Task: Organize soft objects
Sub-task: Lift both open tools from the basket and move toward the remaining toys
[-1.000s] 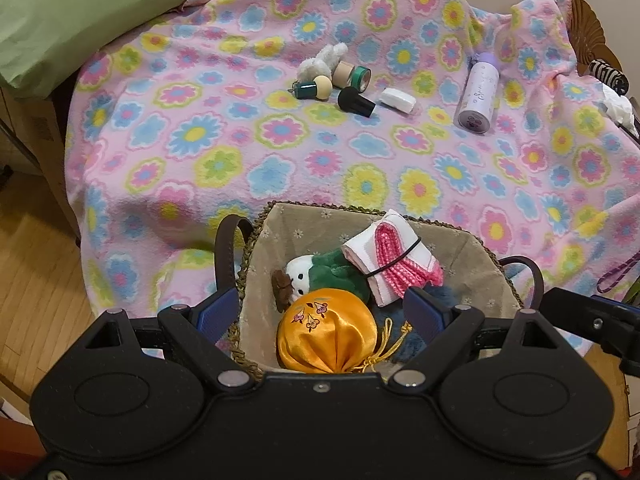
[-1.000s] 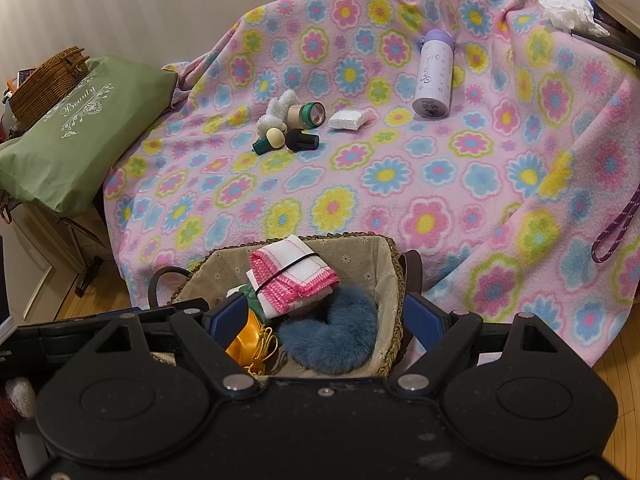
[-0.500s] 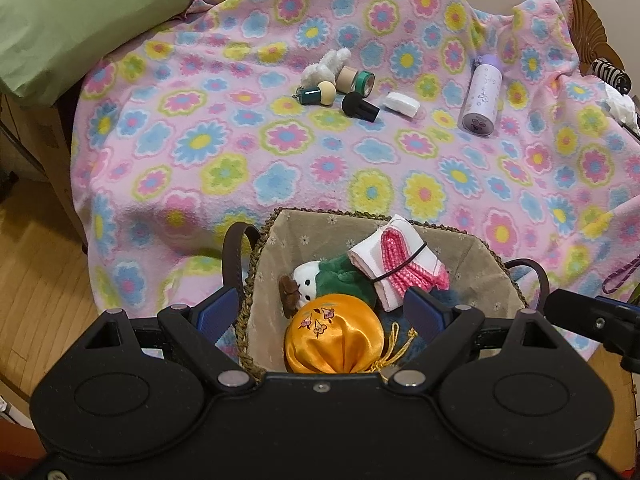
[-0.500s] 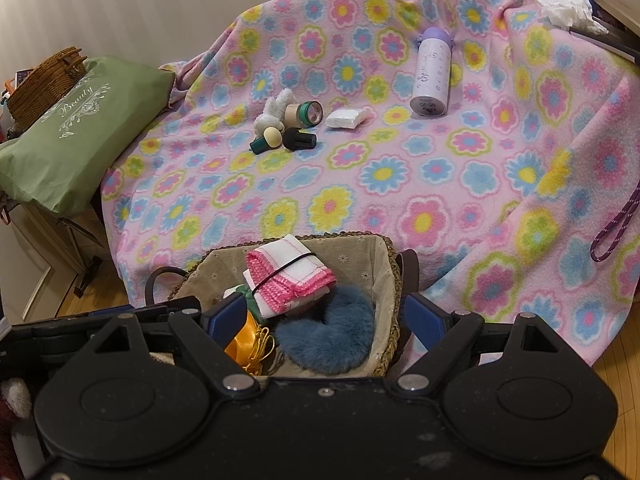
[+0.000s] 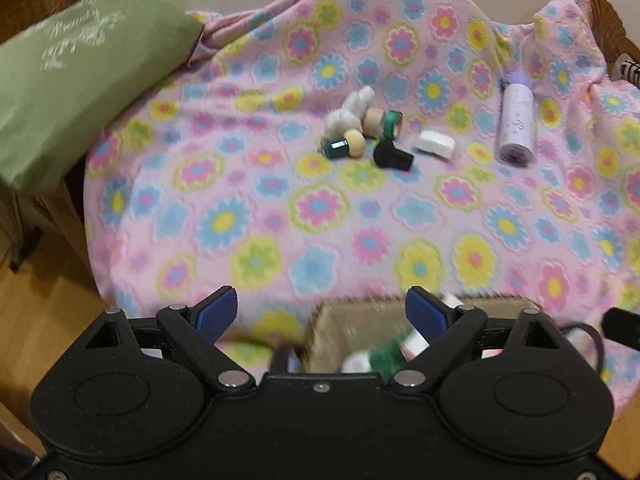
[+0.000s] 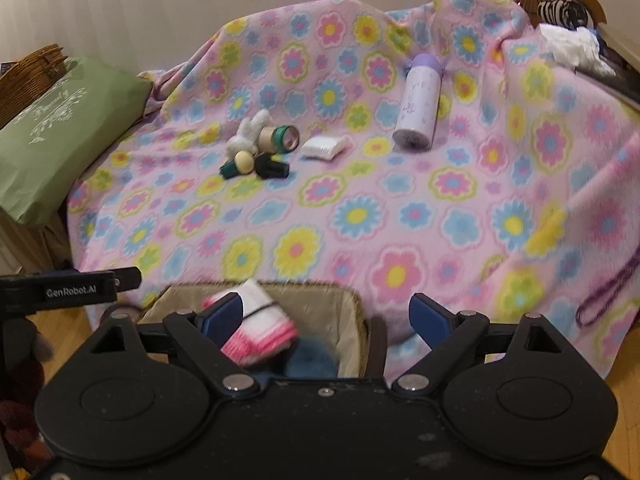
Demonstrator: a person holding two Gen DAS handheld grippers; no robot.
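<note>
Only blurred basket (image 5: 424, 312) contents behind left gripper (image 5: 318, 312) and right gripper (image 6: 326, 314) — jaws opening, empty.

Soft fleece, woven basket, matt plastic

The flowered blanket (image 6: 360, 216) looks fleecy; on it lie a fuzzy white plush (image 6: 248, 134) and a smooth lilac bottle (image 6: 418, 114). The basket (image 6: 352, 300) is cloth-lined with a rough woven rim.

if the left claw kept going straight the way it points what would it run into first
Probably the pink flowered fleece blanket, just past the woven basket's rim. Nothing sits between the opening jaws of the left claw. Depth is unclear, so the basket's left edge could catch the right finger first.
</note>
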